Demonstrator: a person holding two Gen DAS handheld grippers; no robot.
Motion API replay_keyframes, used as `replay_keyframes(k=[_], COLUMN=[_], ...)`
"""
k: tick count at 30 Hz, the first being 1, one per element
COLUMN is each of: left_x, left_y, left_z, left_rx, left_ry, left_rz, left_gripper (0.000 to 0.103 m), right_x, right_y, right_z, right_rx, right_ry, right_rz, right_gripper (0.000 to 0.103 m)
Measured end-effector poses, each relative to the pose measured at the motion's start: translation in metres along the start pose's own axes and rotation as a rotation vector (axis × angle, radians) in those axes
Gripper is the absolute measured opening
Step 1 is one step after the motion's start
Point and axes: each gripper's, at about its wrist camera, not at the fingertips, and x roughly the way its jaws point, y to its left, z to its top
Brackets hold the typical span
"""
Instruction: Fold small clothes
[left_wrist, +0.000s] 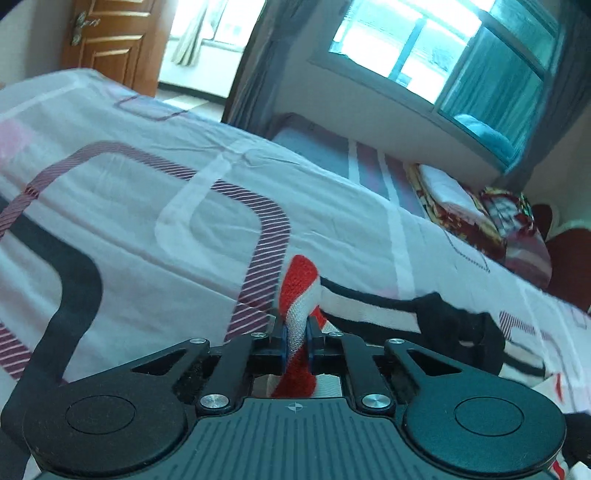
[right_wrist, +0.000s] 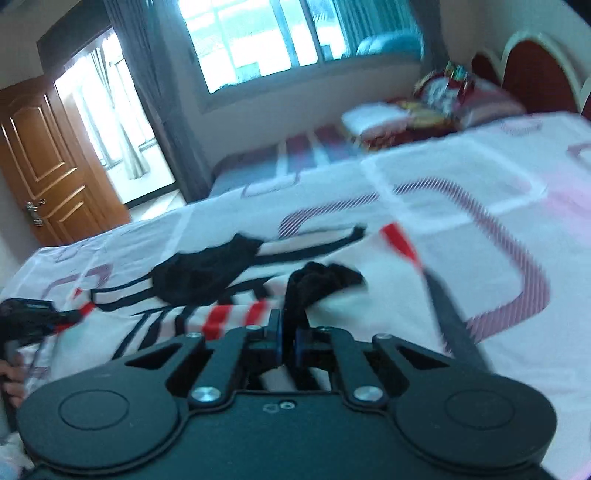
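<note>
A small white garment with red and black stripes (right_wrist: 221, 317) lies stretched over the bed. My left gripper (left_wrist: 296, 332) is shut on its red and white edge (left_wrist: 299, 288), which sticks up between the pads. My right gripper (right_wrist: 289, 332) is shut on a black part of the same garment (right_wrist: 317, 284), bunched above the jaws. The left gripper also shows at the left edge of the right wrist view (right_wrist: 29, 314). A black patch of the garment (right_wrist: 207, 273) lies flat further back.
The bed sheet (left_wrist: 147, 184) is white with striped purple and black loops. Folded blankets and pillows (right_wrist: 436, 107) sit at the head by a red headboard (right_wrist: 535, 70). A window (left_wrist: 443, 48) and a wooden door (right_wrist: 48, 166) are beyond the bed.
</note>
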Motion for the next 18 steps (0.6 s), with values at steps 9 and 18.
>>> replay_keyframes(k=[9,18], left_x=[-0.007,-0.095], left_y=[-0.015,-0.032], left_z=[-0.002,-0.051], left_rx=[0.130,0.241], left_ry=[-0.035,-0.052], left_rz=[0.104,-0.024], left_gripper=[0.016,0.016], right_x=[0.021,-0.011], right_y=[-0.021,-0.035], right_z=[-0.021,-0.007], right_rx=[0.058,0.038], right_ry=[0.098,-0.014], right_rz=[-0.076,-0.168], right_gripper=[0.015,0.028])
